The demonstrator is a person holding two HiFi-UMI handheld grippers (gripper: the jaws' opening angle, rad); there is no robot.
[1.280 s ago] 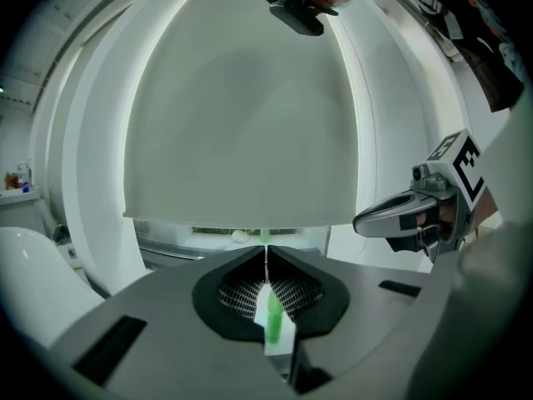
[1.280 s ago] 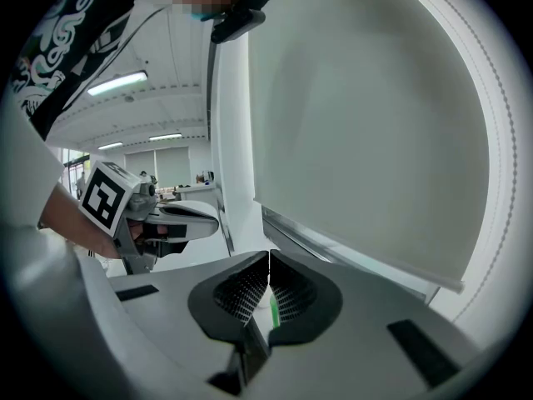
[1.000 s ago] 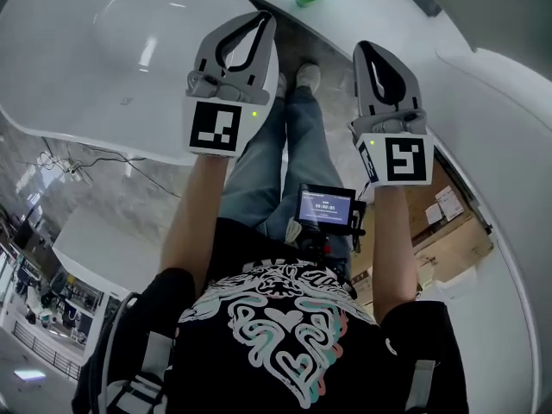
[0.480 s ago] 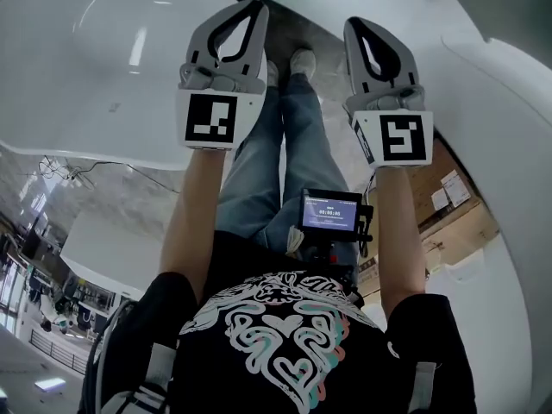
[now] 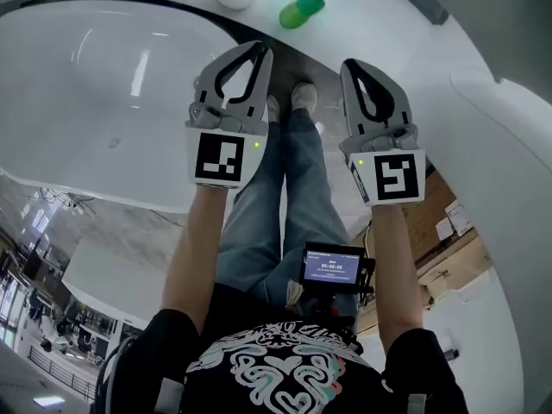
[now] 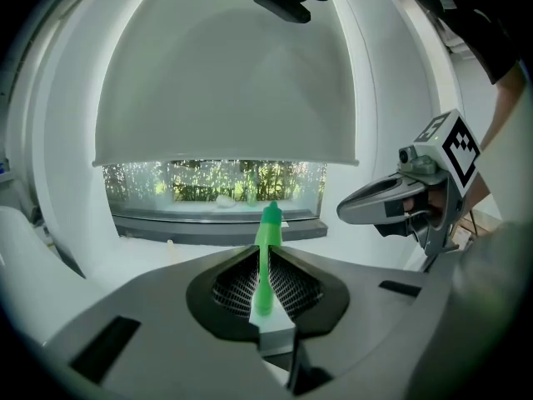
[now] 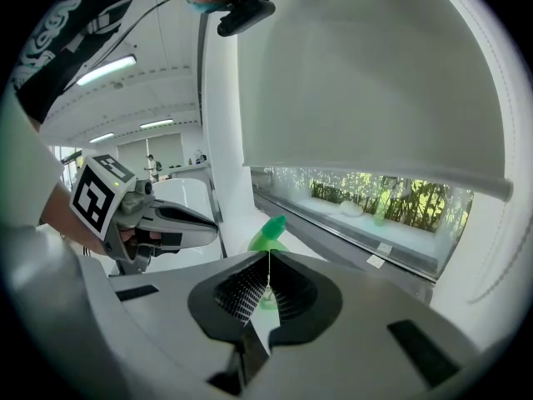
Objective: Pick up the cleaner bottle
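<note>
The person wears a black short-sleeved T-shirt point(image 5: 285, 373) printed with white, teal and pink swirls, blue jeans point(image 5: 289, 188) and pale shoes point(image 5: 304, 95). A small black screen point(image 5: 332, 267) with a blue display hangs at the waist. The left gripper point(image 5: 257, 52) and right gripper point(image 5: 352, 65) are grey shells with black-lined loops, each bearing a white cube point(image 5: 217, 157) with a black square marker.

Closed tongs point(image 7: 268, 267), cleaner bottle point(image 7: 268, 233) beyond

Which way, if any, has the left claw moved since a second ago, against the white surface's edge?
Yes. The left claw has shifted up-frame: its marker cube now clears the white surface's edge.
</note>
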